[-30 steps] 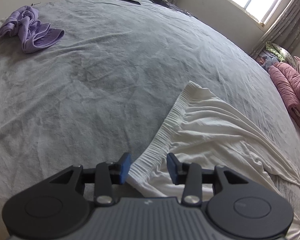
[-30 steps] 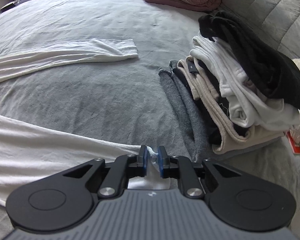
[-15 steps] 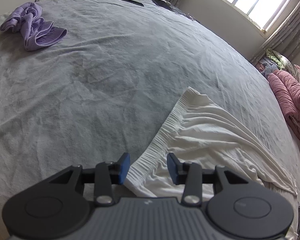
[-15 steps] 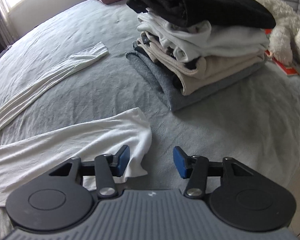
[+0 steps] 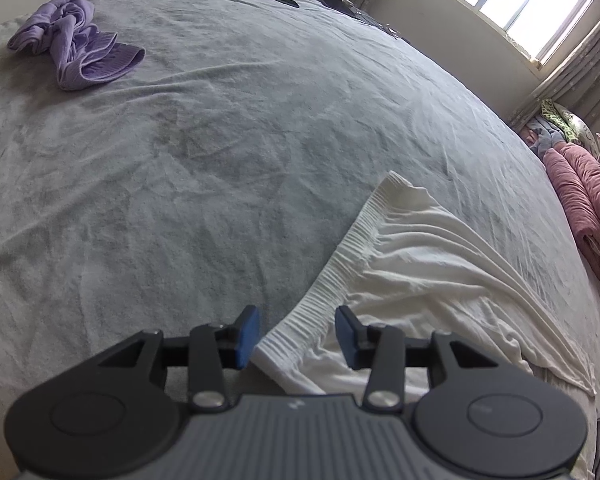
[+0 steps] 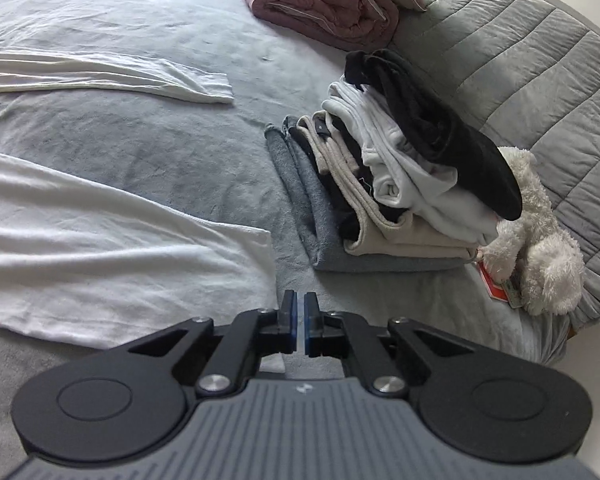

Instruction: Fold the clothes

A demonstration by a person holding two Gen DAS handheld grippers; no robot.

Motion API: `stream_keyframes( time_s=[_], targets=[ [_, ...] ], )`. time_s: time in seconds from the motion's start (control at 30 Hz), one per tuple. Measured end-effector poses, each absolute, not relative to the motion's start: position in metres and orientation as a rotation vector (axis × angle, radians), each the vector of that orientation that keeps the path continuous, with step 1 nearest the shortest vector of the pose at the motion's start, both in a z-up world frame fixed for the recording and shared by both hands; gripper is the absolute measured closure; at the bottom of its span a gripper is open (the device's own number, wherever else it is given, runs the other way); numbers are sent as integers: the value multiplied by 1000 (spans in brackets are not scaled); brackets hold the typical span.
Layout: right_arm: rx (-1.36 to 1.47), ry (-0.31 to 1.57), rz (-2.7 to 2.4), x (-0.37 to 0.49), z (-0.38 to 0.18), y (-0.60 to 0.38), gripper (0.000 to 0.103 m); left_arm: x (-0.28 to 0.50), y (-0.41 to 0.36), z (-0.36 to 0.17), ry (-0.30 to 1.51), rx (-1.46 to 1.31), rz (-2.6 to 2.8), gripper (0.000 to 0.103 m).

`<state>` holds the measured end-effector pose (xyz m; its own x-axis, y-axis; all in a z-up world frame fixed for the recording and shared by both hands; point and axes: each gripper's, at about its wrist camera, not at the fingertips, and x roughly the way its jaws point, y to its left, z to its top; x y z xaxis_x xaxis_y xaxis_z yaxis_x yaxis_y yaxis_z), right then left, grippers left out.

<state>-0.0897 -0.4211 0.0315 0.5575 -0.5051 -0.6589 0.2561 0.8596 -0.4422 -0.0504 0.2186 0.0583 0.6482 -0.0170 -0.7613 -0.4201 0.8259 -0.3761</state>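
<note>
Left gripper (image 5: 296, 334): jaws apart, straddling the ribbed waistband end of the white trousers (image 5: 412, 276), nothing gripped.
Right gripper (image 6: 299, 326): jaws together with only a thin slit between the blue pads; a bit of white fabric shows just behind them, but whether it is pinched cannot be told.
White trousers: spread flat on the grey bed (image 5: 220, 168); in the right wrist view one leg (image 6: 112, 240) ends just beside the gripper and the other leg (image 6: 140, 78) lies well apart, farther up the bed.
Folded stack (image 6: 400, 184): right of the trousers, black garment on top.
Purple garment (image 5: 76, 56): crumpled at the far left of the bed.
Plush toy (image 6: 540, 248): touching the stack.
</note>
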Motion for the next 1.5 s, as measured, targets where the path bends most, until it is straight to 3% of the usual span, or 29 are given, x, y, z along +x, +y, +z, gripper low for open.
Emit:
stream_keyframes(
  time_s=[0.1,0.17,0.2,0.57,0.77,1.1,1.17,1.2,1.23,1.5],
  targets=[
    [-191,868,-464,-89,39,-436,101,-50,218,60,840,-572,237,58],
    [-91,845,-483,-88,45,-446,89,-50,218,60,838,-574,236,58],
    [-57,837,-484,-88,47,-448,88,-49,219,61,837,-576,235,57],
    [-134,756,-307,-75,51,-405,87,-34,232,58,842,-591,298,50],
    [-144,754,-227,-63,52,-371,87,-14,242,56,851,-646,280,41],
    [-219,692,114,-22,68,-220,86,6,254,59,840,-646,277,41],
    [-259,671,223,-9,72,-180,74,8,256,57,846,-650,280,41],
    [-282,660,265,-2,74,-161,58,9,256,56,849,-652,282,41],
    [-305,646,302,6,75,-143,53,9,257,54,852,-654,284,41],
    [-257,719,416,87,69,-92,53,21,250,61,787,-590,169,41]
  ],
)
